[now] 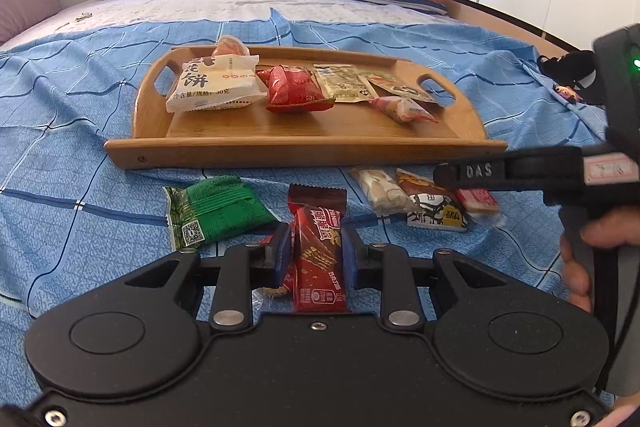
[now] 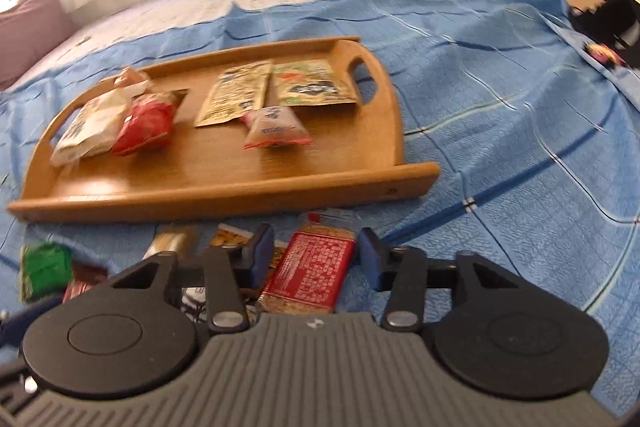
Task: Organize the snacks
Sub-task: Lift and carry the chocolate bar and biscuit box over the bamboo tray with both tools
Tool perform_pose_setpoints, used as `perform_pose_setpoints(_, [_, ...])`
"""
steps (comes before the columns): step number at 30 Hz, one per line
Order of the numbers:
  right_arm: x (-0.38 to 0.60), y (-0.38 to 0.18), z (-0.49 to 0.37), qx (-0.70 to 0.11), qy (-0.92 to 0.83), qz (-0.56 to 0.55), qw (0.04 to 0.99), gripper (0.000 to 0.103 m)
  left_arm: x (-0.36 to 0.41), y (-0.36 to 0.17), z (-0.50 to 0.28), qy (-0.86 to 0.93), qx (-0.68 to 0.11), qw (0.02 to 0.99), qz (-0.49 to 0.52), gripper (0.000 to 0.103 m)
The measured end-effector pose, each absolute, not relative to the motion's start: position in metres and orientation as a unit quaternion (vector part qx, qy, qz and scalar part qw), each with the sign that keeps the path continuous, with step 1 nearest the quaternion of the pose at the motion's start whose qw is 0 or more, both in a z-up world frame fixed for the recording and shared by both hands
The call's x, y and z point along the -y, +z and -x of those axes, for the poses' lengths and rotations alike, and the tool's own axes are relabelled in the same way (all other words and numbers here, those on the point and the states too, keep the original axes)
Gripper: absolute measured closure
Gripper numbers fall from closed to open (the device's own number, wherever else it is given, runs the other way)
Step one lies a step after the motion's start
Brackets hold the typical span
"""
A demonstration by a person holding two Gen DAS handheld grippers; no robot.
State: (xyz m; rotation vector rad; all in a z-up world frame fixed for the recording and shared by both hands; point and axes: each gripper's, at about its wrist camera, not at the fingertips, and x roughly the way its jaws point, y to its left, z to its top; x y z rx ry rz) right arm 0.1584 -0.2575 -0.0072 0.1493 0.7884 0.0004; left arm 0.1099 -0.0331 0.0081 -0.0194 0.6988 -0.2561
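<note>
A red wafer bar (image 1: 318,259) is clamped in the left tongs (image 1: 316,255), while a red packet (image 2: 312,269) is loosely straddled, ungripped, by the right tongs (image 2: 316,255).

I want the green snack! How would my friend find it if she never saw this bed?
Find the wooden tray on the blue bedspread. In front of its near edge lies a row of loose snacks; the green packet is the leftmost. It is the only green one, with a square code printed on a corner.

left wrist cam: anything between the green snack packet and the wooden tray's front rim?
Nothing: in the left wrist view, only bare blue checked bedsheet separates the green snack packet from the wooden tray rim.
</note>
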Motion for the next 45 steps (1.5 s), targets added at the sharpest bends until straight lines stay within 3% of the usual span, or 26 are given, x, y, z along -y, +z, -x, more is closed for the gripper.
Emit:
perform_pose_setpoints(6, [0.256,-0.004,-0.139,-0.376,0.058,-0.042,0.924,0.062,0.032,0.007,-0.111,-0.13,-0.338,0.932,0.01,0.077])
perform_pose_setpoints(9, [0.257,-0.003,-0.132,-0.379,0.07,-0.04,0.922,0.058,0.032,0.006,-0.111,-0.135,-0.335,0.932,0.008,0.069])
perform_pose_setpoints(10, [0.257,-0.003,-0.13,-0.379,0.069,-0.036,0.922,0.046,0.033,0.006,-0.111,-0.135,-0.334,0.933,0.008,0.065])
perform_pose_setpoints(14, [0.254,-0.005,-0.117,-0.371,0.066,-0.01,0.926,0.035,0.035,0.004,-0.111,-0.138,-0.332,0.933,-0.001,0.063])
perform_pose_setpoints(22, [0.249,-0.012,-0.105,-0.348,0.043,-0.012,0.936,0.034,0.039,0.001,-0.107,-0.142,-0.322,0.936,-0.021,0.063])
perform_pose_setpoints(23, [0.249,-0.012,-0.105,-0.346,0.042,-0.017,0.937,0.035,0.04,0.001,-0.106,-0.14,-0.321,0.936,-0.024,0.064])
perform_pose_setpoints(24, [0.25,-0.012,-0.105,-0.346,0.042,-0.025,0.937,0.037,0.041,0.001,-0.106,-0.14,-0.32,0.937,-0.026,0.072])
perform_pose_setpoints(25, [0.25,-0.012,-0.106,-0.345,0.044,-0.033,0.937,0.05,0.041,0.001,-0.104,-0.141,-0.318,0.937,-0.027,0.08])
perform_pose_setpoints(28, [0.246,-0.011,-0.104,-0.339,0.046,-0.033,0.939,0.062,0.042,0.003,-0.101,-0.145,-0.318,0.937,-0.022,0.08])
perform_pose_setpoints(45, [0.258,0.026,-0.105,-0.305,0.041,-0.069,0.949,0.065,0.028,0.041,-0.112,-0.129,-0.314,0.941,0.0,0.08])
